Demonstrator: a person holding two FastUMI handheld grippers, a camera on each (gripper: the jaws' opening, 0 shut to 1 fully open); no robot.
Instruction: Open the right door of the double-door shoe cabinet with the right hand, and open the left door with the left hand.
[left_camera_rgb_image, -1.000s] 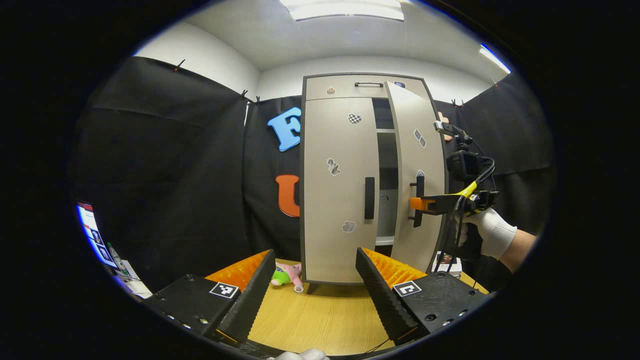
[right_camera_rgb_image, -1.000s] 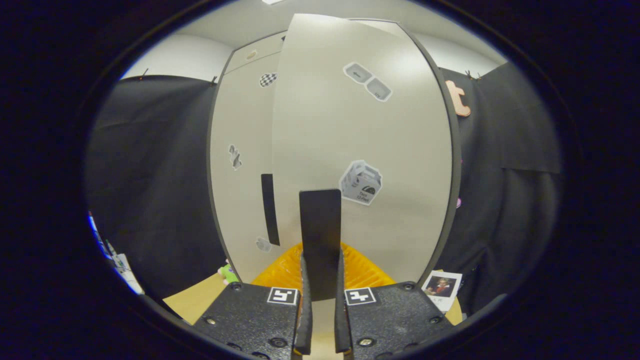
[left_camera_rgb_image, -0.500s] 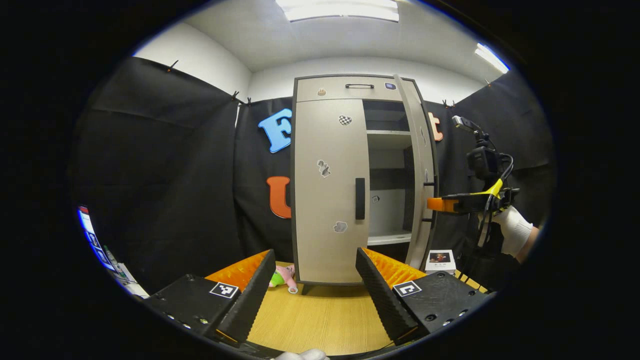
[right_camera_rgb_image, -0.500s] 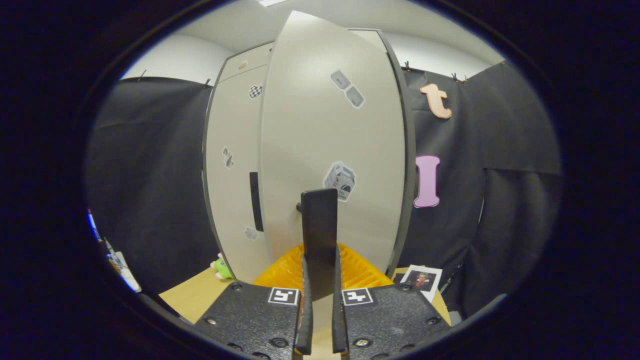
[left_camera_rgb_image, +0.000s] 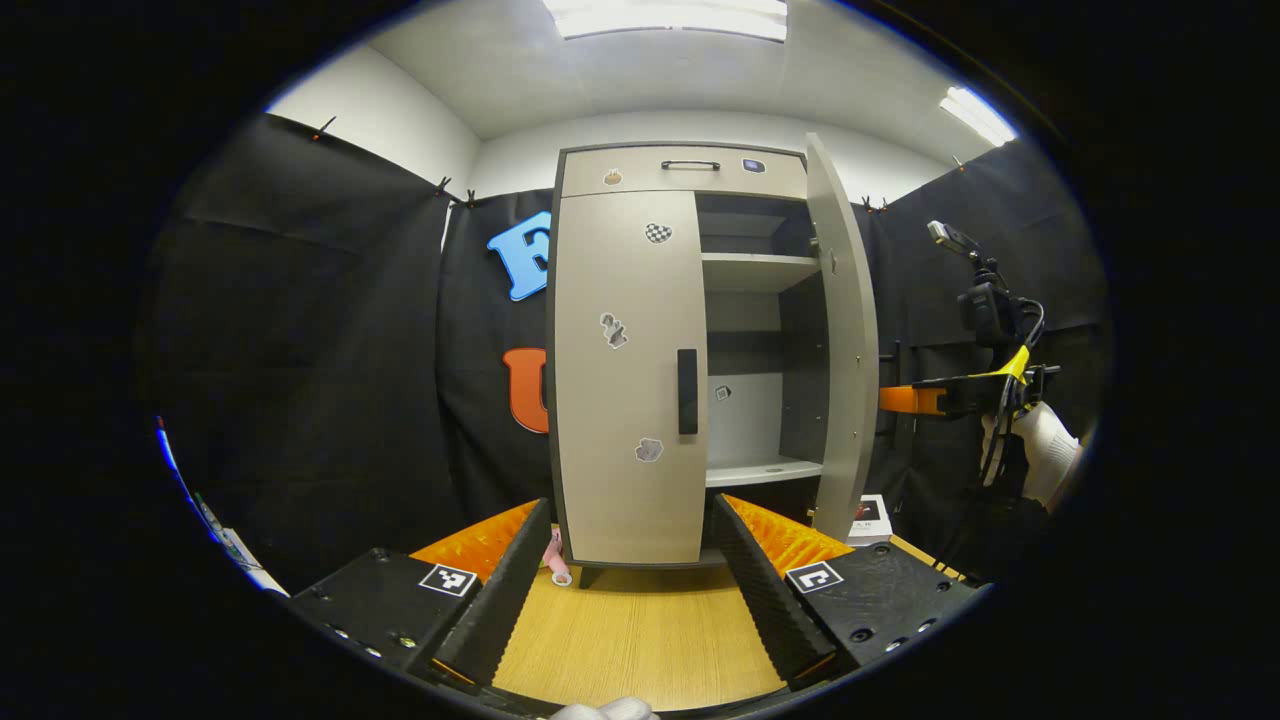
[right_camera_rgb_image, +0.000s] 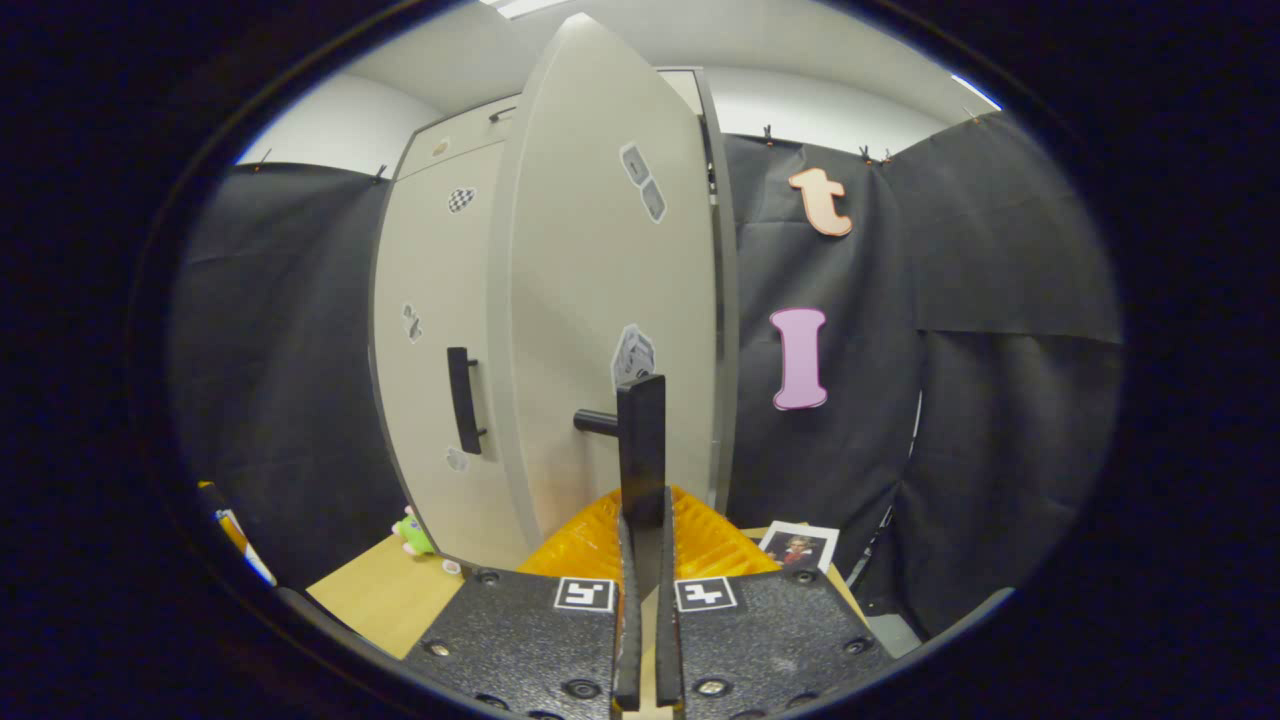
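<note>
On tabletop (left_camera_rgb_image: 640, 640) ahead of me: shoe cabinet (left_camera_rgb_image: 680, 170), right door (left_camera_rgb_image: 845, 330) swung wide, shelves exposed; left door (left_camera_rgb_image: 625, 370) closed, its handle (left_camera_rgb_image: 687, 391) untouched. My right gripper (right_camera_rgb_image: 643, 560) clamped narrow on right door handle (right_camera_rgb_image: 641, 450), both fingers pressing bar; seen from left gripper view, it sits beside door edge, gloved hand (left_camera_rgb_image: 1040, 465) behind. My left gripper (left_camera_rgb_image: 630, 560) spread wide, holding nothing, well short of cabinet
</note>
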